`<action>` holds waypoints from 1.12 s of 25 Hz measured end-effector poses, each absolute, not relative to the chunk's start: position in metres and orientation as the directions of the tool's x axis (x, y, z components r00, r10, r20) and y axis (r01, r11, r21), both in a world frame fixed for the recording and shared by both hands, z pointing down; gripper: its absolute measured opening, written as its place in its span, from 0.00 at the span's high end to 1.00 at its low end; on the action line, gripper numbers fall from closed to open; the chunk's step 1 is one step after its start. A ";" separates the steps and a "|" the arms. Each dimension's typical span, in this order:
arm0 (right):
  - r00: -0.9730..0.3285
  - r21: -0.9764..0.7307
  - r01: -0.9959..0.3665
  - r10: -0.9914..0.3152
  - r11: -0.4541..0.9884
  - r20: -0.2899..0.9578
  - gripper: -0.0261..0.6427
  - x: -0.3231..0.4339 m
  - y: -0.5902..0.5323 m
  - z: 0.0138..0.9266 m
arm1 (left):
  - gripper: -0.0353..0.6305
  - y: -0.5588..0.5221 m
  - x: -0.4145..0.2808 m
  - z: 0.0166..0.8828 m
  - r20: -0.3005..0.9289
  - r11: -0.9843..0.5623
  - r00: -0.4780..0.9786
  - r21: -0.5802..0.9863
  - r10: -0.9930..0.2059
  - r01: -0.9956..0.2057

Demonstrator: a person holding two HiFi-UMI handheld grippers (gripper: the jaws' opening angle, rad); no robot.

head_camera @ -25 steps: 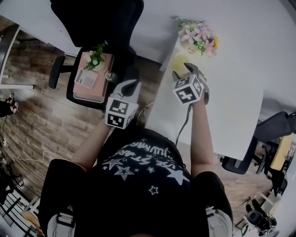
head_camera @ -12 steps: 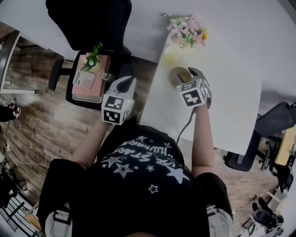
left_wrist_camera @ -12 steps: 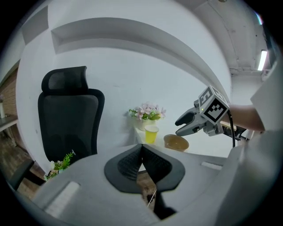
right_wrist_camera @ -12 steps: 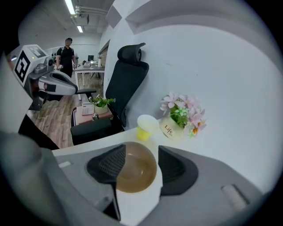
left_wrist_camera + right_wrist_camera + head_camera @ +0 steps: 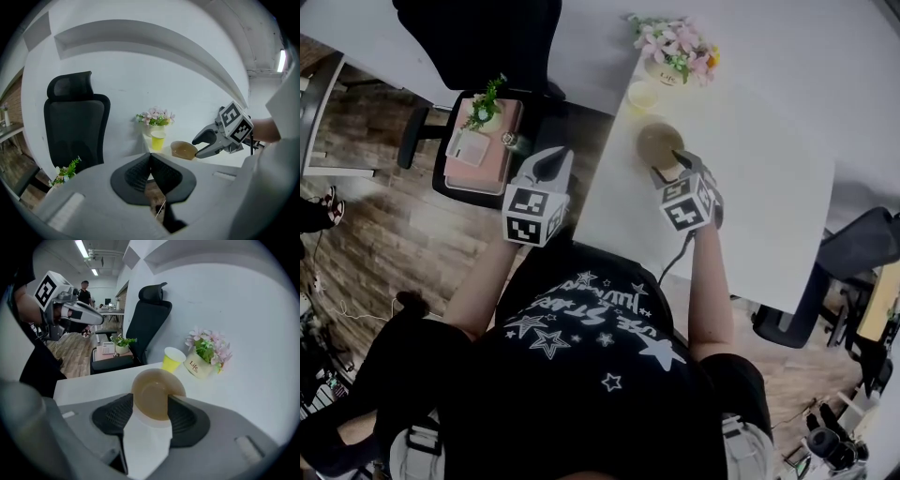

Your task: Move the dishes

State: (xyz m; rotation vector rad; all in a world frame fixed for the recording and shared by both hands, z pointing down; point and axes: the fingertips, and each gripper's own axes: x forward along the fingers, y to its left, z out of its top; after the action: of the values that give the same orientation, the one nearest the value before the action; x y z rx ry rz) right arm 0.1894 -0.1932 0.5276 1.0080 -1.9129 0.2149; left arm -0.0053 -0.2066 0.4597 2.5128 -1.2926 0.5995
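- The person's black, star-printed shirt [image 5: 581, 347] fills the near part of the head view, with both forearms reaching forward from it.
- The left gripper [image 5: 555, 157] hangs off the table's left edge, over the wood-plank floor [image 5: 384, 244]. Its jaws are pressed together with nothing between them.
- The white table [image 5: 750, 169] runs away from the person to a white wall [image 5: 825, 47]. Most of its top is bare.
- The right gripper [image 5: 668, 166] is over the table close to the left edge. Its jaws are spread wide and clasp the near part of a tan bowl [image 5: 658, 142], with a pad against each side.
- The bowl sits upright by the left edge, in the far half of the table, and it is empty.
- Just beyond the bowl, nearer the far left corner, stands a yellow paper cup [image 5: 641, 95]. It is upright and apart from the bowl, and its inside shows white.
- In the far left corner, against the wall, is a pale flower pot [image 5: 661, 73] holding pink flowers [image 5: 670, 42] with green leaves.
- Left of the table stands a black high-backed office chair [image 5: 478, 37]. Its seat carries a pinkish flat tray [image 5: 487, 169], with a small green plant [image 5: 490, 101] and a white box [image 5: 471, 150] on it.
- A second dark chair [image 5: 862, 253] shows off the table's right edge.
- The right gripper view shows desks, ceiling strip lights and a standing person [image 5: 85, 289] far back in the room.
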 end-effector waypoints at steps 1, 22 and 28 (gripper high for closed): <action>-0.238 0.244 -0.713 -0.553 0.658 0.798 0.61 0.187 -0.190 0.529 | 0.93 -0.204 -0.004 0.460 0.468 -0.572 0.519 0.034 -0.716 -0.820; -0.168 0.445 -0.467 -0.571 0.764 0.804 0.93 0.171 -0.185 0.558 | 0.93 -0.174 0.001 0.460 0.471 -0.521 0.469 0.025 -0.747 -0.853; -0.172 0.469 -0.480 -0.604 0.742 0.778 0.93 0.181 -0.190 0.540 | 0.93 -0.177 0.003 0.457 0.463 -0.510 0.461 0.022 -0.757 -0.860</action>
State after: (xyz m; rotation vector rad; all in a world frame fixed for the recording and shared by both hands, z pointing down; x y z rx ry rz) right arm 0.1810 -0.1905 0.5396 0.8445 -1.8174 -0.1373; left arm 0.0030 -0.1769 0.4569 2.4601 -1.3919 0.5871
